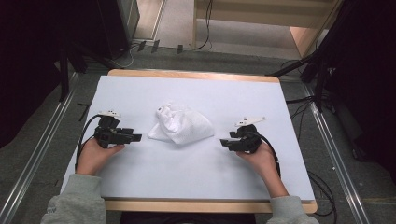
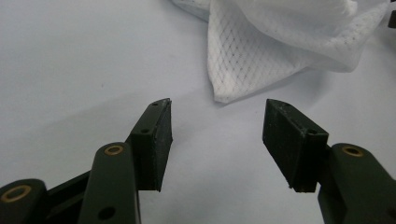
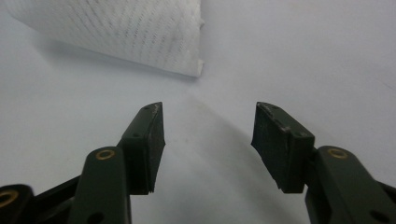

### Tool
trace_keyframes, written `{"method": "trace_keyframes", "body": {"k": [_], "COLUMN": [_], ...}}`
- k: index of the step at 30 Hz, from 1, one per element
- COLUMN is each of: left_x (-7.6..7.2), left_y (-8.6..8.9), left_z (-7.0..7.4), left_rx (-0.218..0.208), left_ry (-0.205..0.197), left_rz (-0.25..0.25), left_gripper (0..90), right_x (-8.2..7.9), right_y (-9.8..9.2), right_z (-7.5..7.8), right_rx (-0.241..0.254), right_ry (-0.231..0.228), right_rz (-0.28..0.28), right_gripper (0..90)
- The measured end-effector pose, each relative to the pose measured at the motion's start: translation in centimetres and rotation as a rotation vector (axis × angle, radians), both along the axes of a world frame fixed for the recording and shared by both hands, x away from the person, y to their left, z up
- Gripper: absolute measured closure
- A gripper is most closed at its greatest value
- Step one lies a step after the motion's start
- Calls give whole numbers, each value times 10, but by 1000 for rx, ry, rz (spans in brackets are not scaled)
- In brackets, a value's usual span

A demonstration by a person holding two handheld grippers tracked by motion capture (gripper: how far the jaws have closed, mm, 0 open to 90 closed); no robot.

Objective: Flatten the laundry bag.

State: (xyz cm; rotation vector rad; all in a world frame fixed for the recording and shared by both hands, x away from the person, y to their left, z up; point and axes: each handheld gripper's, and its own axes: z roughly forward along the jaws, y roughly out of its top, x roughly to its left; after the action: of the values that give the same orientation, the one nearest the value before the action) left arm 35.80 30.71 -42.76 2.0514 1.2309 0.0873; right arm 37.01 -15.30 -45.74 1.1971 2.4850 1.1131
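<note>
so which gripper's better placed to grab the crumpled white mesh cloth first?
Left, probably. The left gripper sits open, a corner of the crumpled white mesh cloth just past its jaws; the right gripper is farther off.

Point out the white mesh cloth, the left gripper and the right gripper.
white mesh cloth (image 1: 183,125), high view, middle of the crumpled heap.
left gripper (image 1: 138,137), high view, between its open jaw tips, facing the cloth.
right gripper (image 1: 223,143), high view, between its open jaw tips.

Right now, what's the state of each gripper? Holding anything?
Left gripper: open, holding nothing; the white mesh cloth lies just ahead of it.
Right gripper: open, holding nothing, short of the cloth.
</note>
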Motion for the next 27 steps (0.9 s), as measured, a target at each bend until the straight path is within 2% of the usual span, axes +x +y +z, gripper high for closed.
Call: {"method": "trace_keyframes", "body": {"k": [1,3,9,21,27], "left_x": [-1,-1,-4,-6,-7], "left_y": [0,1,1,1,1], "left_z": [0,0,0,0,1], "left_rx": [-9,-10,-11,-13,-29], "left_ry": [-2,-2,-5,-12,-11], "left_rz": [1,-2,-4,-14,-14], "left_gripper": [428,427,411,398,392], "right_x": [1,1,2,3,4], "right_y": [-1,-1,2,6,7], "right_z": [0,0,3,6,9], "right_rx": [11,11,5,24,26], "right_ry": [22,27,3,13,7], "right_rz": [-11,-21,-3,11,12], "right_gripper": [479,480,479,492,501]}}
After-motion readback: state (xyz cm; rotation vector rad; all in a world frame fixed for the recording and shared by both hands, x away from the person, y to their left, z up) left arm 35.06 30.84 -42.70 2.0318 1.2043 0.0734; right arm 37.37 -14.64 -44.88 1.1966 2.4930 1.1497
